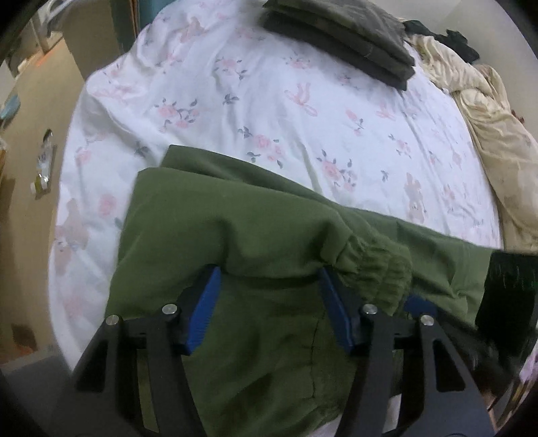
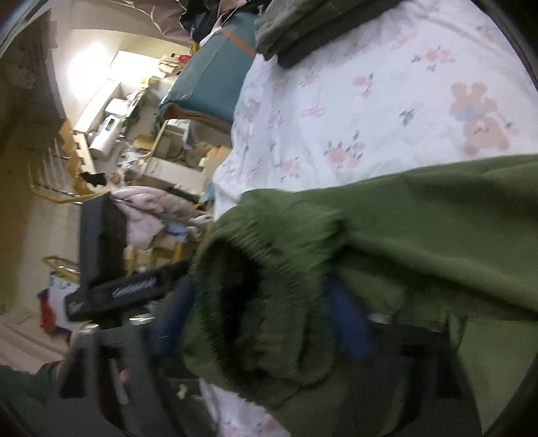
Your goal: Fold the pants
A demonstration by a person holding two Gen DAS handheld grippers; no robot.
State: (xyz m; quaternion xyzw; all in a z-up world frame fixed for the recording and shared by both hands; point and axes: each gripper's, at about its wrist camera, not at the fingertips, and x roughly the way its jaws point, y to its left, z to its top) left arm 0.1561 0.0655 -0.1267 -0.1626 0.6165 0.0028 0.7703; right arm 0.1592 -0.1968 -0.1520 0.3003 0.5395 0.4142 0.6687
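Green pants (image 1: 242, 228) lie folded on the white floral bed sheet (image 1: 269, 101), with an elastic cuff (image 1: 380, 272) bunched at the right. My left gripper (image 1: 269, 274) points down onto them. Its blue pads (image 1: 201, 309) stand apart, with flat fabric between them and the upper layer's edge draped over the tips. In the blurred right wrist view the ribbed cuff (image 2: 255, 295) sits between the blue pads (image 2: 349, 319) of my right gripper (image 2: 262, 292). Those jaws stand wide and do not press on it. The pants (image 2: 437, 235) stretch off to the right.
A stack of folded dark garments (image 1: 339, 37) sits at the far side of the bed, also in the right wrist view (image 2: 296, 30). A crumpled beige blanket (image 1: 487, 127) lies along the right. The bed's edge drops to a cluttered floor (image 1: 43, 161). A teal cushion (image 2: 208, 84) and boxes stand beyond.
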